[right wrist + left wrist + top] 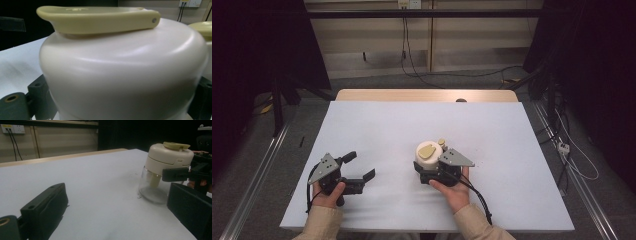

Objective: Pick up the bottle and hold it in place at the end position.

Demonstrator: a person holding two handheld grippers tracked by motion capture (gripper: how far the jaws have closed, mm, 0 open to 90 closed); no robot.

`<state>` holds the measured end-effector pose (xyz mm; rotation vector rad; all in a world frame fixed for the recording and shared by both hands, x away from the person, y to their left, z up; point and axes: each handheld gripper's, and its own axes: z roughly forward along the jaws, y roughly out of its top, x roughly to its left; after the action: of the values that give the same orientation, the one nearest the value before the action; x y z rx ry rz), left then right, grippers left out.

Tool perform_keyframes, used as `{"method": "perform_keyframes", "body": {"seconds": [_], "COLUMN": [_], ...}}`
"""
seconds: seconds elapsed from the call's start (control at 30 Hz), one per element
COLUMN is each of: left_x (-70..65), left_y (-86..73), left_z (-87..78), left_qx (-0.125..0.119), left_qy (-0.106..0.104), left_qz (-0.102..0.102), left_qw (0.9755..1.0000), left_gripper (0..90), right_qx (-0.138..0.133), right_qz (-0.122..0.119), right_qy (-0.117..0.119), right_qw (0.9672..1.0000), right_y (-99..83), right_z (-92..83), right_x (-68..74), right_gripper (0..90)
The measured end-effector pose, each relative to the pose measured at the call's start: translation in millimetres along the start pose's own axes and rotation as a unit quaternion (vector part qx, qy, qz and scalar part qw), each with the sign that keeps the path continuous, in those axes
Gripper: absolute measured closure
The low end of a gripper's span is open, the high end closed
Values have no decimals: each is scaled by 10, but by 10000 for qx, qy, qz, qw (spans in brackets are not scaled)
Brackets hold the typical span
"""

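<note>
where the pale grey-white sheet covers the counter (377, 125), its surface is plain and matte, with a strip of light wood showing along the far edge. dark curtains hang at the left and right of the room, and a beige panelled wall (377, 35) runs across the far side with a socket (12, 128) and black cables dropping from it to the grey floor. metal rails lie on the floor along both sides of the counter.

a small jar (428, 159) stands upright on the counter, right of centre and toward the near edge. it has a clear glass body (153, 188) and a cream lid (168, 157) with a yellowish flap (97, 18) lying flat on top. the right gripper (432, 172) is clenched on this jar, one finger (175, 174) pressing its side just under the lid, the person's right hand (454, 190) behind it.

the left gripper (359, 167) rests on the counter at the near left, well apart from the jar, its fingers (45, 212) released and spread wide with nothing between them, held by the left hand (329, 195).
</note>
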<state>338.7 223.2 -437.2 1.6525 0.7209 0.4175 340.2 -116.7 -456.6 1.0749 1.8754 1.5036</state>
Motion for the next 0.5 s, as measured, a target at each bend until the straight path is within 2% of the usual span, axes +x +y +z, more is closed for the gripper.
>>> {"method": "perform_keyframes", "body": {"seconds": [0.1, 0.2, 0.5], "left_x": [-1, -4, -18], "left_y": [8, -7, 1], "left_z": [-7, 4, 6], "left_qx": [-57, 23, -1], "left_qy": [1, -19, -27], "left_qz": [-30, -17, 13], "left_qw": [10000, 10000, 10000], "left_gripper": [26, 26, 27], "right_qx": [-35, -62, -53], "right_qz": [60, 18, 36], "right_qy": [9, 2, -37], "right_qw": [10000, 10000, 10000], "right_y": [11, 35, 71], "right_z": [-6, -20, -14], "right_x": [-17, -35, -103], "right_gripper": [68, 68, 68]}}
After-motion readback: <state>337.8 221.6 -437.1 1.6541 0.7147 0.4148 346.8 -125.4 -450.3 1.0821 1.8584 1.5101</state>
